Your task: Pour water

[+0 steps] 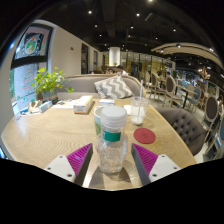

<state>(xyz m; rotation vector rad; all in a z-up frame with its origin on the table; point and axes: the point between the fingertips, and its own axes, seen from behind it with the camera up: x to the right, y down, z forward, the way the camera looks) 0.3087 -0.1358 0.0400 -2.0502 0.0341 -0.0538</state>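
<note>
— Closest in: gripper (112, 150), pads (80, 160) pressed to either side of bottle (111, 128). Clenched on it, by the look of things, low on the clear body.

— Why so low?

— Probably to leave the neck and white cap free, and to keep the green label band and weight above the grip for an easy tilt. Upright for now, cap on, so nothing ready to flow.

— And standing where?

— Near edge of table (45, 135), about midway along it. Cannot tell whether resting on the wood or lifted just clear.

— Target?

— Likely the glass (139, 108), beyond the bottle and a little right, toward the far edge. Upright, seemingly empty, apart from the bottle, hence room to swing the neck over its rim.

— Anything between?

— Red coaster (145, 135), flat, on the near side of the glass and just beside it. No obstacle, too low to catch.

— Elsewhere?

— Tissue box (83, 104) at the far edge, left of the bottle line; plant (45, 82) by the far left corner. Both well apart from the pouring path.

— Stage of the job?

— Early, at a guess: grip made, no pouring begun. Cap first, presumably, then over to the glass.

— Risk?

— Thin plastic squeezed too hard, or a tilt short of the rim and water on the wood.
</note>
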